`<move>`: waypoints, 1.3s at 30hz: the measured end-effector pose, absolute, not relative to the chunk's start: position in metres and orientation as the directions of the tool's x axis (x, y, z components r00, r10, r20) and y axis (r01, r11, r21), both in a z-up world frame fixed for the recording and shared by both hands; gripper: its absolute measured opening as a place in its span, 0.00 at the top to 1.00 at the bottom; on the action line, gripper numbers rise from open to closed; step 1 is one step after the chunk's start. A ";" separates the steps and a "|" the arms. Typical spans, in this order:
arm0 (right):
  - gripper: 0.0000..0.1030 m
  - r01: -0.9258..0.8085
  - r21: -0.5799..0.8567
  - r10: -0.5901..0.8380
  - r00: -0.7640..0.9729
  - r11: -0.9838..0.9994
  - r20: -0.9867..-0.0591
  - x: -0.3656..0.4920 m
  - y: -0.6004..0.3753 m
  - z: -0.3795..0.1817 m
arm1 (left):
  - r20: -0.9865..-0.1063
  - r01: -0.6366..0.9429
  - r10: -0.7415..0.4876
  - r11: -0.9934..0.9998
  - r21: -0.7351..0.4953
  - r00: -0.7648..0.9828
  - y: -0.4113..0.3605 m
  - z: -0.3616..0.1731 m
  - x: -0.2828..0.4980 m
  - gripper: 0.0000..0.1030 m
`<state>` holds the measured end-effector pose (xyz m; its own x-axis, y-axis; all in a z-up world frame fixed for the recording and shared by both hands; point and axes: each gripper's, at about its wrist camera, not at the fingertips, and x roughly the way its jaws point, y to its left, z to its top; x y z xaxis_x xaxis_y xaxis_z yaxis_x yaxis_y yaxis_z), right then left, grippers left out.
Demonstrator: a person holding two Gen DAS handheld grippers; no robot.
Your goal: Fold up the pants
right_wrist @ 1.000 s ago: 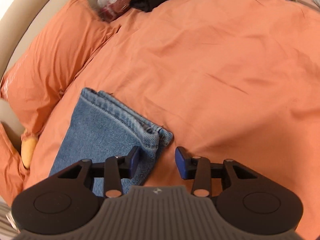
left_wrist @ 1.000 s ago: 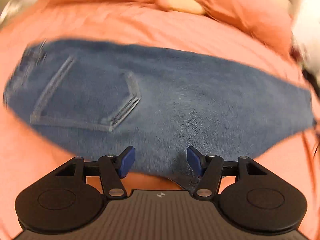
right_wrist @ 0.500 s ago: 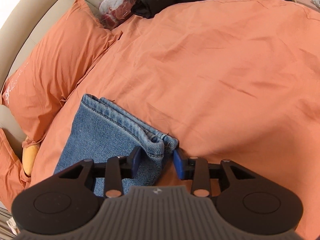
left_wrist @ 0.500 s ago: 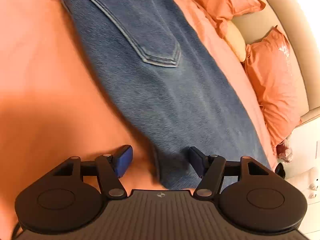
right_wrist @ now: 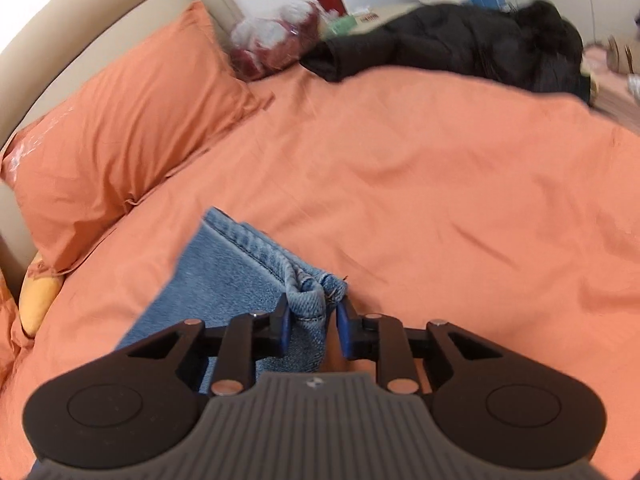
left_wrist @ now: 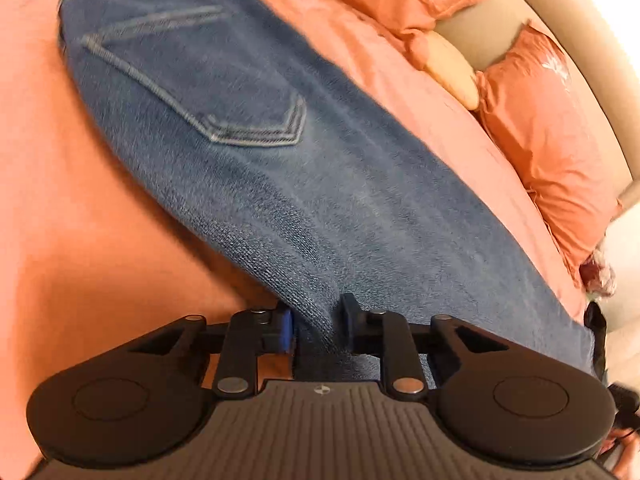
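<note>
Blue jeans [left_wrist: 304, 184] lie folded lengthwise on an orange bed, back pocket [left_wrist: 224, 96] up, waistband at the far upper left. My left gripper [left_wrist: 316, 326] is shut on the near folded edge of the jeans around the middle of the leg. In the right wrist view the hem end of the jeans [right_wrist: 256, 264] is lifted off the bed. My right gripper [right_wrist: 312, 326] is shut on the bunched hem corner [right_wrist: 310, 296].
The orange bedspread [right_wrist: 440, 200] spreads wide to the right. Orange pillows [right_wrist: 120, 128] lean on the beige headboard [right_wrist: 92, 28]. A black jacket [right_wrist: 460, 48] and a plastic bag [right_wrist: 272, 44] lie at the far edge. A yellow cushion [left_wrist: 452, 72] sits between the pillows.
Both grippers have closed on the jeans: the left on the folded side edge, the right on the hem corner. The right has lifted the hem off the bed.
</note>
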<state>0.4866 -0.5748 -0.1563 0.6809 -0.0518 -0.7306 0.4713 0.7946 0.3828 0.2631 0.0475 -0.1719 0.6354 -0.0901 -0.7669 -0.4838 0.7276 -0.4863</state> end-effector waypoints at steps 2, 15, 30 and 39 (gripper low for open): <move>0.83 0.466 0.372 -0.057 0.681 0.803 -0.730 0.482 -0.571 -0.135 | -0.765 -0.480 -0.103 0.724 -0.496 0.635 0.051 -0.163 0.266 0.78; 0.83 0.496 0.391 -0.069 0.682 0.775 -0.728 0.318 -0.586 -0.046 | -0.803 -0.358 -0.191 0.820 -0.447 0.565 0.089 -0.124 0.223 0.83; 0.84 0.638 0.430 -0.047 0.590 0.638 -0.806 0.179 -0.611 -0.149 | -0.848 -0.198 -0.116 0.948 -0.251 0.517 0.084 -0.108 0.174 1.00; 0.84 0.595 0.386 -0.025 0.564 0.705 -0.825 0.189 -0.613 -0.147 | -0.853 0.172 -0.107 0.985 -0.021 0.510 -0.030 -0.109 0.210 1.00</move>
